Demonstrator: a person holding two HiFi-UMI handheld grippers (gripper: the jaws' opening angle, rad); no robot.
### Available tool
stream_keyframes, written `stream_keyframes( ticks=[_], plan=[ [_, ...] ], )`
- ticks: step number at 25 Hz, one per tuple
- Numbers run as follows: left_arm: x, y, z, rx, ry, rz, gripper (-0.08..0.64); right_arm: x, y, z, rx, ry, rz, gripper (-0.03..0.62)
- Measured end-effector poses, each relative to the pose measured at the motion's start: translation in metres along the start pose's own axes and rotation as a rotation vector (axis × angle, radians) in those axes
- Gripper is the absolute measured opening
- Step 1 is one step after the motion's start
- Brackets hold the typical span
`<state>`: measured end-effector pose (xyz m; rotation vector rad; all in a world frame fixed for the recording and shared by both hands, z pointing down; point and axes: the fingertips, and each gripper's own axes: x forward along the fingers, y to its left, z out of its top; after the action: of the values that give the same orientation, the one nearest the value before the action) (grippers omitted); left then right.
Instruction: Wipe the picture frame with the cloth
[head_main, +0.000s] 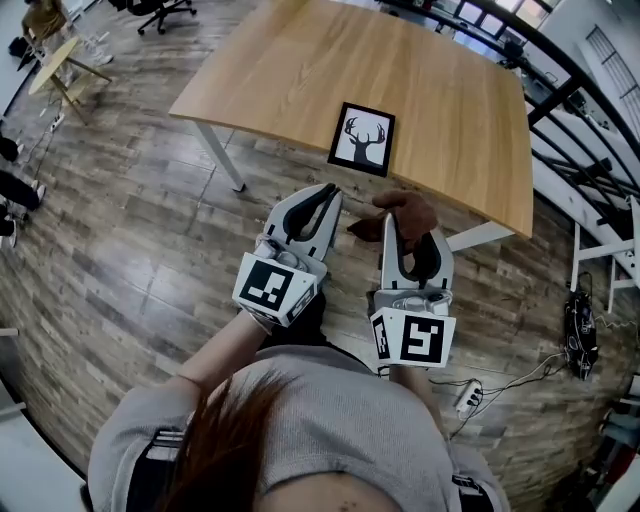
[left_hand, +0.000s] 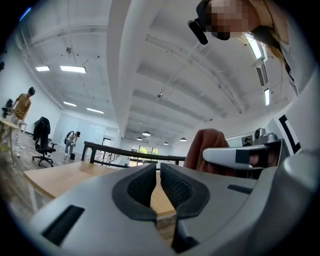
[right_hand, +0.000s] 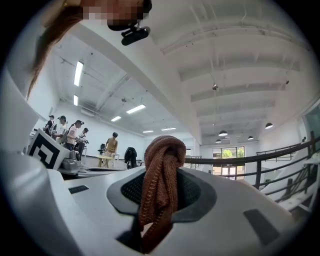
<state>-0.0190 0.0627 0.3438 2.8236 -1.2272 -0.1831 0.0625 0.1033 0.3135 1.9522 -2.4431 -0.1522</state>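
Note:
The picture frame (head_main: 361, 138), black-edged with a deer silhouette on white, lies flat near the front edge of the wooden table (head_main: 300, 70). My right gripper (head_main: 398, 222) is shut on a brown knitted cloth (head_main: 404, 212), which bunches out past its tips (right_hand: 160, 185). My left gripper (head_main: 326, 196) is beside it, shut with nothing between its pads (left_hand: 158, 176). Both grippers point level toward the table and are held short of its front edge, apart from the frame. The left gripper view shows the cloth (left_hand: 207, 145) to its right.
A black railing (head_main: 570, 100) runs beyond the table's far right side. White table legs (head_main: 222, 155) stand under the front edge. A power strip and cables (head_main: 470, 395) lie on the wood floor at right. People and office chairs (left_hand: 44, 142) are far off.

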Motion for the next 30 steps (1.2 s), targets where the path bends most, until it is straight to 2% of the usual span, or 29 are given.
stream_keyframes(
  ticks=[8,11,12,15,18,20,24,27,30],
  plan=[
    [0.079,0.094,-0.062,-0.097,0.257,0.001,0.012,0.113,-0.028,-0.01,0.004,0.03,-0.023,0.133],
    [0.1,0.119,-0.091,-0.143,0.358,-0.025,0.033,0.15,-0.038,-0.019,0.014,0.044,-0.036,0.133],
    [0.107,0.125,-0.101,-0.162,0.393,-0.039,0.05,0.161,-0.042,-0.022,0.017,0.05,-0.04,0.133],
    [0.123,0.136,-0.132,-0.237,0.486,-0.082,0.17,0.188,-0.053,-0.03,0.027,0.063,-0.06,0.133],
    [0.125,0.144,-0.169,-0.311,0.581,-0.089,0.207,0.2,-0.063,-0.04,0.048,0.083,-0.082,0.133],
    [0.122,0.149,-0.194,-0.384,0.637,-0.079,0.21,0.203,-0.066,-0.049,0.062,0.106,-0.081,0.133],
    [0.12,0.146,-0.231,-0.59,0.724,-0.087,0.21,0.207,-0.072,-0.064,0.071,0.149,-0.058,0.133],
    [0.132,0.145,-0.243,-0.75,0.72,-0.096,0.21,0.21,-0.074,-0.077,0.086,0.173,-0.039,0.133],
    [0.144,0.146,-0.25,-0.838,0.71,-0.101,0.21,0.213,-0.075,-0.084,0.081,0.182,-0.021,0.133]
  ],
)
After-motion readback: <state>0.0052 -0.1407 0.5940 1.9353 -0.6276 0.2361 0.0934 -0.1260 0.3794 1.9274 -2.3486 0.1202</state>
